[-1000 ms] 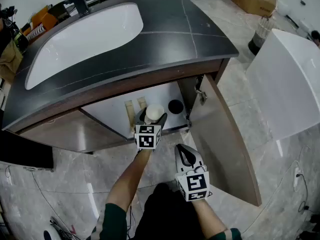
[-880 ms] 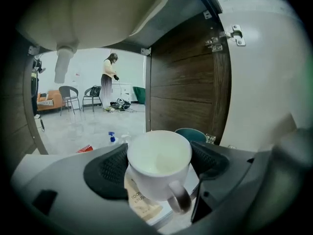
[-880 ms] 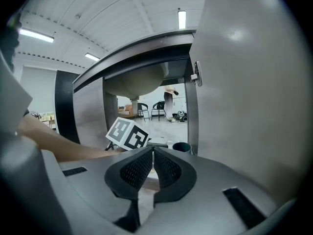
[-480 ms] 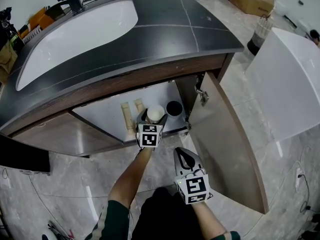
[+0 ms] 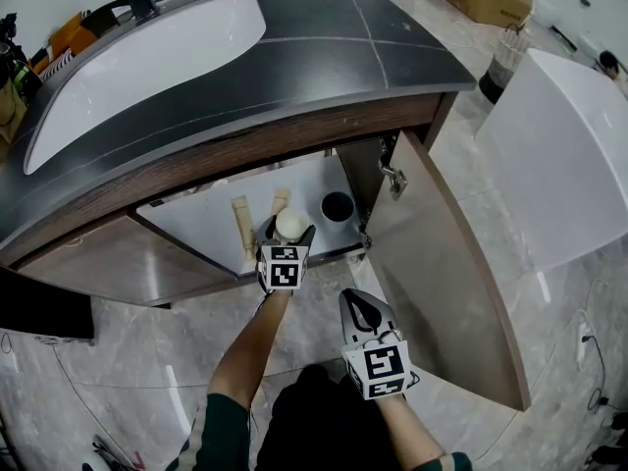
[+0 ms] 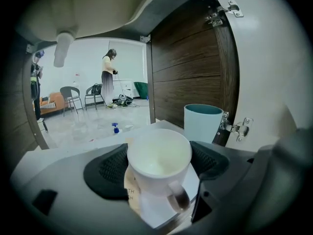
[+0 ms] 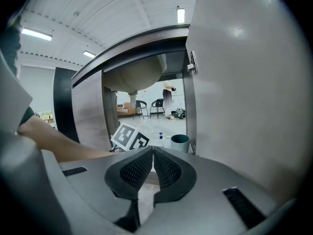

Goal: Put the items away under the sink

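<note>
Just left of the teal cup (image 5: 337, 206) in the cabinet (image 5: 196, 220), the left gripper (image 5: 286, 234) grasps an upright white mug (image 6: 157, 160); the right gripper (image 5: 359, 300), clenched and empty, sits farther out.

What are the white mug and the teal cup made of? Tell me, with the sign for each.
The white mug: probably glazed ceramic; smooth, slightly glossy white wall, thick rim and handle.
The teal cup: matt, even colour with a thin rim; plastic or ceramic, the look leaves it open.
</note>
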Available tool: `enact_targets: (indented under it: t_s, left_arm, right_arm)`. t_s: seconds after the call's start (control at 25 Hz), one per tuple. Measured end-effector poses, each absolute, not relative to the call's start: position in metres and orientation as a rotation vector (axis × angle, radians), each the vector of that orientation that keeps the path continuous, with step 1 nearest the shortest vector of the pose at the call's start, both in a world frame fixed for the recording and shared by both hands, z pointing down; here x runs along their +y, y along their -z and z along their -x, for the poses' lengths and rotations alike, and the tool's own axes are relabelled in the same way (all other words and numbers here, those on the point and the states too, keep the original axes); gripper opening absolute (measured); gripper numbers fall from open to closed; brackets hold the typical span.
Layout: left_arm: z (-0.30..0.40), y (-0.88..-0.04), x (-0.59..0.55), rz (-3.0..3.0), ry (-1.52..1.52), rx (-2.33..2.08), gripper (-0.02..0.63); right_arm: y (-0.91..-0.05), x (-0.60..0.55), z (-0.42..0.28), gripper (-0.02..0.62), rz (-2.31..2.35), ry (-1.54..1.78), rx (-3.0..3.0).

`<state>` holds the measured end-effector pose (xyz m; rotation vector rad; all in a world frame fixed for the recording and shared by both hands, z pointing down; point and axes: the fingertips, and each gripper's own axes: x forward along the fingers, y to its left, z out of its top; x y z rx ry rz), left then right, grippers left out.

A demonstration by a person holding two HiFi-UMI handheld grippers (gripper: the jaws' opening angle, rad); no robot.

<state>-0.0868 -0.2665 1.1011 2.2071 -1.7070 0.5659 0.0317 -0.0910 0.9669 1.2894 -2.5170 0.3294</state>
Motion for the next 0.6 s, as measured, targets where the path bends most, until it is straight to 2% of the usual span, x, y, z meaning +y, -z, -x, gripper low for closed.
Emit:
enact_targets:
  t_s: [0.32,0.6]
  left_arm:
    - [0.07,-1.1,-0.267,-2.239,-0.506,-1.705,0.405]
    - [0.07,-1.099,-0.257,-2.265,-0.569,-1.674,0.407]
  right_arm:
    - [-0.964,-0.085,-0.027,0.043,-1.276,-0.313,-2.517]
    - [-0.962,-0.085,-0.031,0.043,-1.283,-0.322,-2.52]
